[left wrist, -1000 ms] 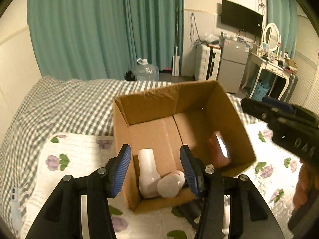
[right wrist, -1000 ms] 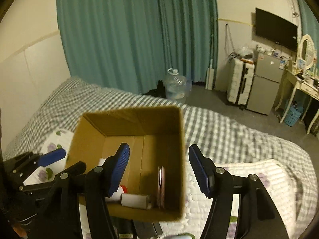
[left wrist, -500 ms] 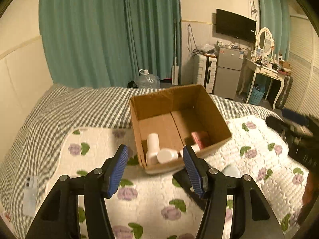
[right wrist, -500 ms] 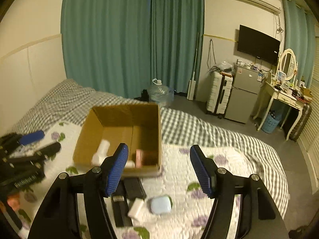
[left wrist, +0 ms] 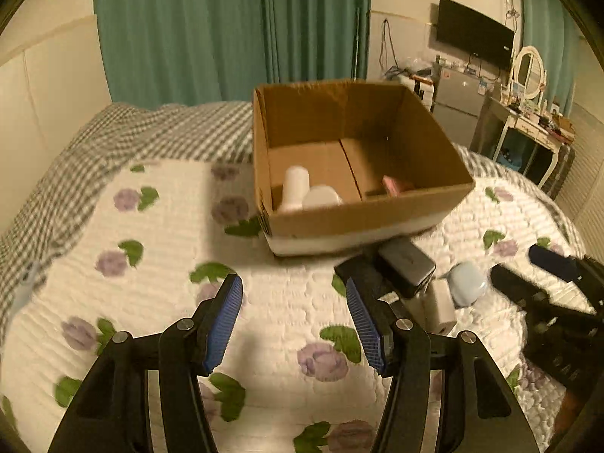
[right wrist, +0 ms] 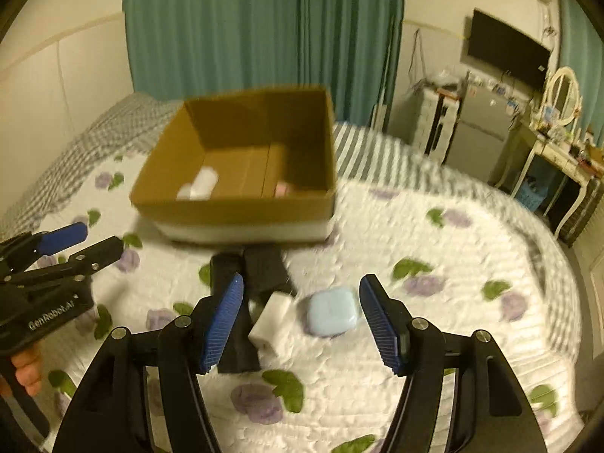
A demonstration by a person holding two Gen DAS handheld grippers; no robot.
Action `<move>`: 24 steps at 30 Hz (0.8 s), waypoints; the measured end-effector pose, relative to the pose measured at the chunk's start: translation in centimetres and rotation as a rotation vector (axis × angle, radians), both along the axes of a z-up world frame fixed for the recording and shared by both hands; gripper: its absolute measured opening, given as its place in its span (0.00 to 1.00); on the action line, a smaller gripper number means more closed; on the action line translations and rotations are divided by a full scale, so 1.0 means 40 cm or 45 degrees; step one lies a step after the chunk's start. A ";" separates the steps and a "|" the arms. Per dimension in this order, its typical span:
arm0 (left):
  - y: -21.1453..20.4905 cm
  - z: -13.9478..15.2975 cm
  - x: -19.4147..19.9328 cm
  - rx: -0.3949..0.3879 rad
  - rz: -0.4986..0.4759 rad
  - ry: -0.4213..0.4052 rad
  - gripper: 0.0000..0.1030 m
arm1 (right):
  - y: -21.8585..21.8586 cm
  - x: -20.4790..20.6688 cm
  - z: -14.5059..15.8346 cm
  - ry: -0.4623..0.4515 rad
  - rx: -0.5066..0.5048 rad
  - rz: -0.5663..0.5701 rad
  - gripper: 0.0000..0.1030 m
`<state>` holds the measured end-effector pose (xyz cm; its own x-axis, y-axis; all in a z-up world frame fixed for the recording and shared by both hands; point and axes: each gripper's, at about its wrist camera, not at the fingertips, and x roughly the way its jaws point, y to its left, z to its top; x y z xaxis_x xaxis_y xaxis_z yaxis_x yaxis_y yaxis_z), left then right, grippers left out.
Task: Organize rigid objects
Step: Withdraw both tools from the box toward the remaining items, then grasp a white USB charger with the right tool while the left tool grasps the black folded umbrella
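Bed point(right wrist: 434, 256): white quilt with purple flowers over grey checked cover. On quilt: open cardboard box point(right wrist: 241, 207) point(left wrist: 362, 222). Just in front of box: dark flat items point(right wrist: 260, 268) point(left wrist: 406, 264), overlapping. Beside them: small white block point(right wrist: 270, 319) point(left wrist: 439, 305), then pale blue case point(right wrist: 331, 311) point(left wrist: 467, 283), close to block.

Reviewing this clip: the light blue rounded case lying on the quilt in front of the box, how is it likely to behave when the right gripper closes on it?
The light blue case looks like a smooth hard shell with rounded corners, so it may slip between the fingers. It is small and lies flat, so it probably weighs little and won't roll. The soft quilt beneath may give under a downward push. The right gripper is open above it.
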<state>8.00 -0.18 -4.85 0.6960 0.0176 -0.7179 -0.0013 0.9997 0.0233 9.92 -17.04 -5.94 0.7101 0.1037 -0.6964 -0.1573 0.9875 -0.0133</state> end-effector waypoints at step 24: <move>-0.019 -0.108 0.026 0.018 0.000 0.142 0.58 | 0.043 0.047 -0.166 0.132 -0.038 0.076 0.23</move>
<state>9.03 -0.94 -9.17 0.6119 0.0280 -0.7904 0.0022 0.9993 0.0372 11.82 -15.32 -12.57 0.6274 0.1220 -0.7690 -0.2179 0.9757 -0.0229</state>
